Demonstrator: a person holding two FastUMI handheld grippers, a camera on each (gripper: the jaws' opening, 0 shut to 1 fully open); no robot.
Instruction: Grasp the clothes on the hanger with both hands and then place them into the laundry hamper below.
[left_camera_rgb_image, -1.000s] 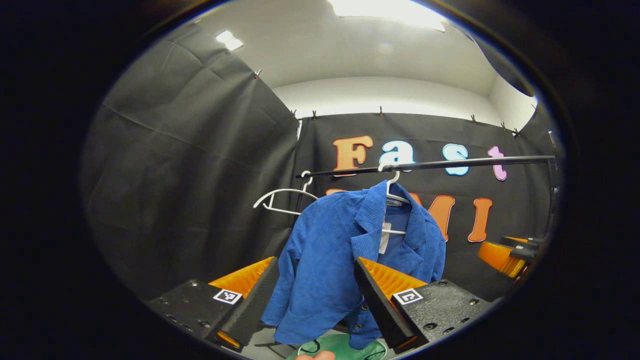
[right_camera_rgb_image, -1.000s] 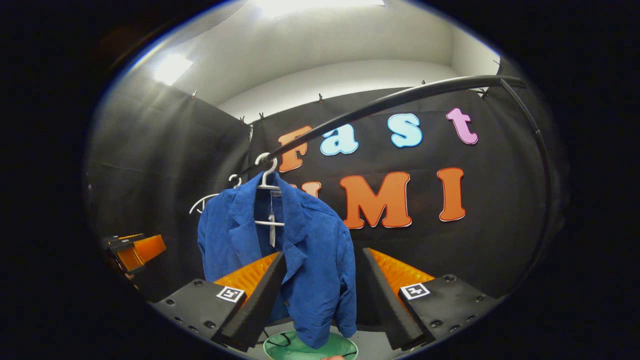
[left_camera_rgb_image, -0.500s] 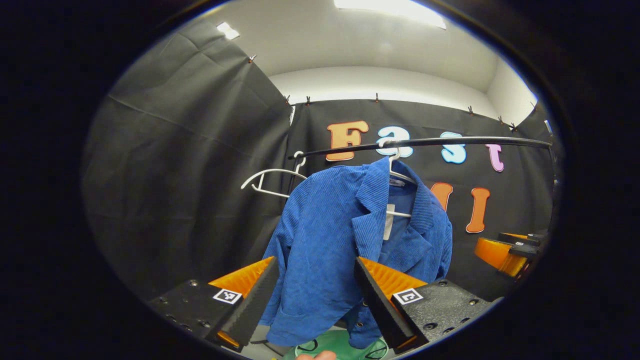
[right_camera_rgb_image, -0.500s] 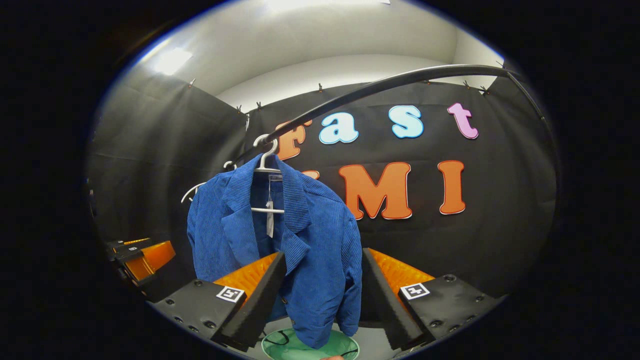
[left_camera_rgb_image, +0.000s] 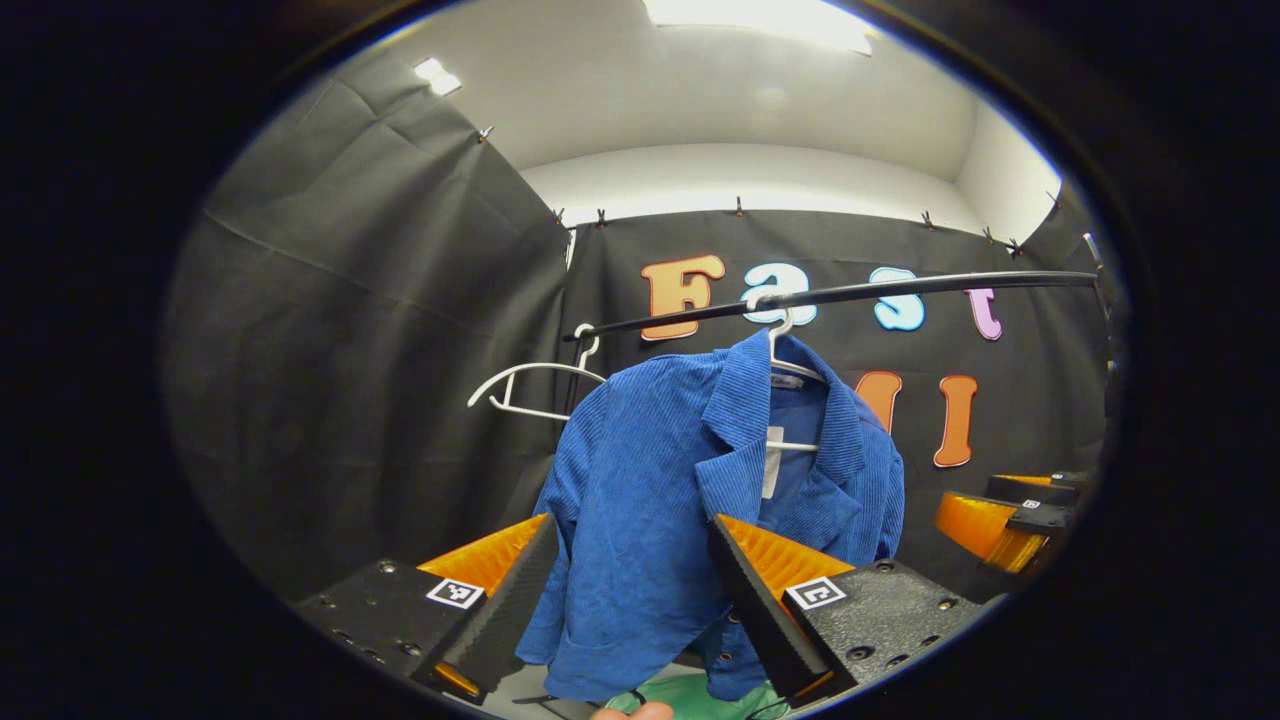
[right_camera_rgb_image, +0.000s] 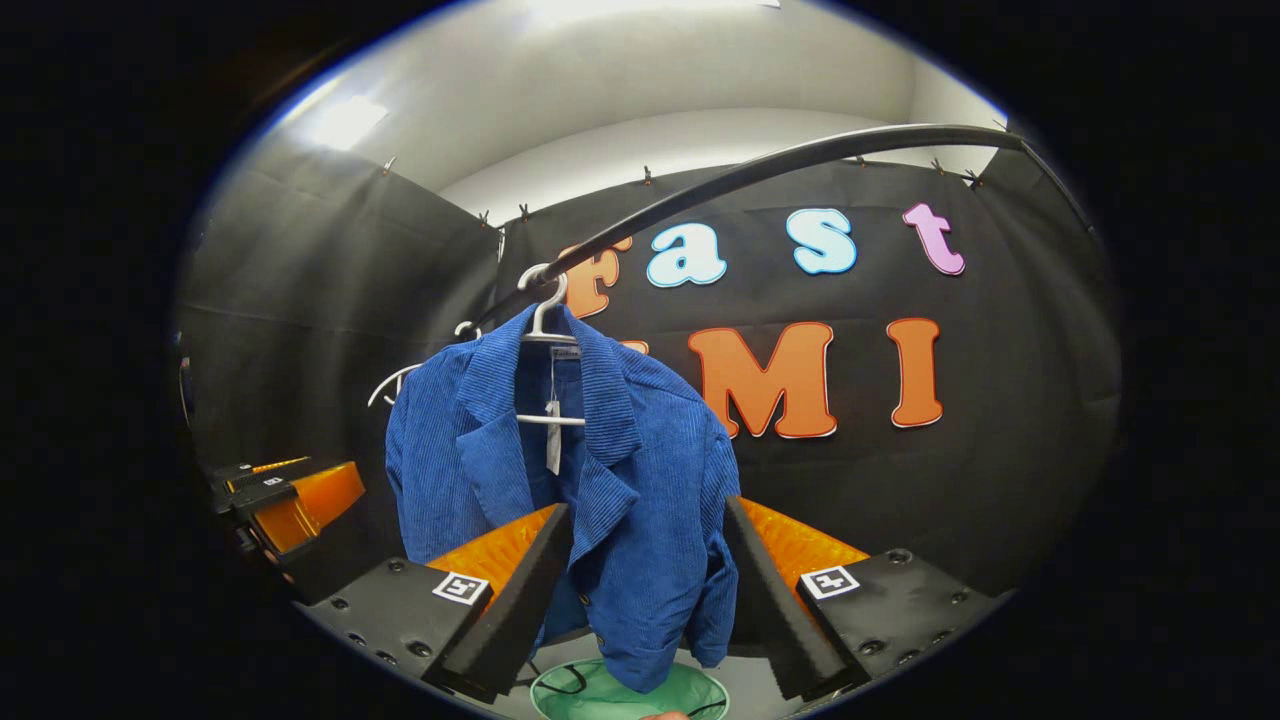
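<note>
A blue corduroy jacket (left_camera_rgb_image: 660, 500) (right_camera_rgb_image: 640, 480) hangs on a white hanger (left_camera_rgb_image: 785, 345) (right_camera_rgb_image: 545, 315) from a black rail (left_camera_rgb_image: 900, 288) (right_camera_rgb_image: 760, 175). My left gripper (left_camera_rgb_image: 625, 610) is open, its fingers framing the jacket's left sleeve from a short distance. My right gripper (right_camera_rgb_image: 650, 610) is open too, its fingers on either side of the jacket's right front, still apart from the cloth. Below the jacket sits the green laundry hamper (left_camera_rgb_image: 700, 695) (right_camera_rgb_image: 630, 695). The right gripper (left_camera_rgb_image: 1005, 515) shows at the right edge of the left gripper view, and the left gripper (right_camera_rgb_image: 285, 500) at the left edge of the right gripper view.
An empty white hanger (left_camera_rgb_image: 530, 385) (right_camera_rgb_image: 400, 380) hangs on the rail to the left of the jacket. Black cloth walls close in the booth behind and to the left. A fingertip (left_camera_rgb_image: 630, 712) shows at the bottom edge.
Both grippers have come closer to the jacket, which looks larger between the fingers. The hamper has slid lower in both views. Both grippers stay open.
</note>
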